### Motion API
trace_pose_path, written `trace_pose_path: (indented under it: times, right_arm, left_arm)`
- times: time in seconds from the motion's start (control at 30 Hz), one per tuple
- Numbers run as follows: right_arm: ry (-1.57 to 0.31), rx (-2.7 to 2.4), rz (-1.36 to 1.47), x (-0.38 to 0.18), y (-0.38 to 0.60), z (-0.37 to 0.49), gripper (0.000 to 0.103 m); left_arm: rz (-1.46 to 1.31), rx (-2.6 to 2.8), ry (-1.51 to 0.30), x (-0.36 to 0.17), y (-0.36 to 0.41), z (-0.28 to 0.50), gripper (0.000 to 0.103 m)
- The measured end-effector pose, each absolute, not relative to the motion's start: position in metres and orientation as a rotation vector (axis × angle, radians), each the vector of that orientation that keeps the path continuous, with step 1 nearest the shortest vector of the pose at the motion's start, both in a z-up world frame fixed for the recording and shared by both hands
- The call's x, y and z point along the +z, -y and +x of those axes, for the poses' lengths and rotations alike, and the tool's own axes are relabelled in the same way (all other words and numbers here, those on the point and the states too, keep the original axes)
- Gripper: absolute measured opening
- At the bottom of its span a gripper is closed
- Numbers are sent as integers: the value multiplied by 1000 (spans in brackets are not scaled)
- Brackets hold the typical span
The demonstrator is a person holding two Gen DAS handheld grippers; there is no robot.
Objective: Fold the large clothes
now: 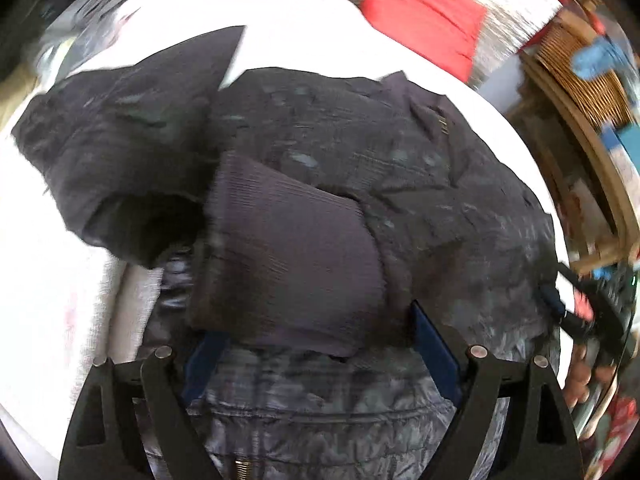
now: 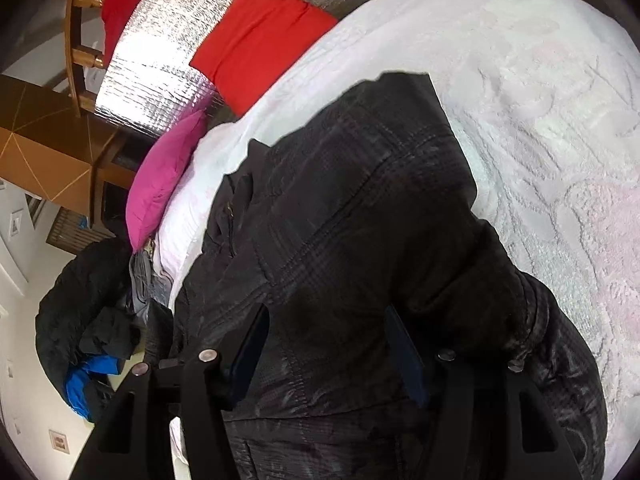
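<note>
Black jacket (image 1: pixel 360 152): left claw (image 1: pixel 320 344) wide open; right claw (image 2: pixel 324 344) grips fold.

The jacket (image 1: pixel 400 168) lies spread on the bed (image 1: pixel 52 280), with one sleeve (image 1: pixel 120 152) folded across its body and the sleeve's ribbed cuff (image 1: pixel 288 264) resting on top, between the fingers of the left gripper (image 1: pixel 316 340). Two cushions (image 2: pixel 260 36) lie at the bed's far edge, a third cushion (image 2: pixel 160 184) beside them. A pile of clothes (image 2: pixel 92 320) sits on the floor beside the bed.
</note>
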State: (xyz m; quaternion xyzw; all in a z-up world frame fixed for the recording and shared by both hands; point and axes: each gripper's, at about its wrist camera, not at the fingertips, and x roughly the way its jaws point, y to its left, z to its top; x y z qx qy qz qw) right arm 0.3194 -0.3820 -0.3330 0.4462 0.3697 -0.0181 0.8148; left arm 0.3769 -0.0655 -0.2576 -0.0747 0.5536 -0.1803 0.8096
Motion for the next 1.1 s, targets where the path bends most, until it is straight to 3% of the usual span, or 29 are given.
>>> trace_pose_path:
  times: [0.17,0.33,0.57,0.77,0.83,0.9,0.97,1.1]
  right_arm:
    - [-790,-60,924,-331,379,321,65]
    - [-787,-62,927,-330,380,320,65]
    - [-732,-113,895,-317,388,310,64]
    - [-603,-249,808,-290,402,290,64]
    - [-617,-309,789,-291,408,290,65]
    - [-643,-333,797,-297,417,294,65]
    - [-693,-330,794,-303,423,302,72]
    - [-776,-301,778,-318,424,321,73]
  left_arm:
    - [-50,-534,-1273,-259,93,363,90]
    - [-340,-488,-1409,-266,36,370,90]
    - [-585,-351,-1295,-259,-35,372,90]
    - [-443,-362,-1167,-254,0,380,90]
    - [-368,-335,-1135,-252,9,382,81]
    - [-281,-296,-1137,-254,19,386,55]
    - [-218,-268,-1137,-259,29,390,45]
    - [-108,-253,-1078,-255,48,390,37]
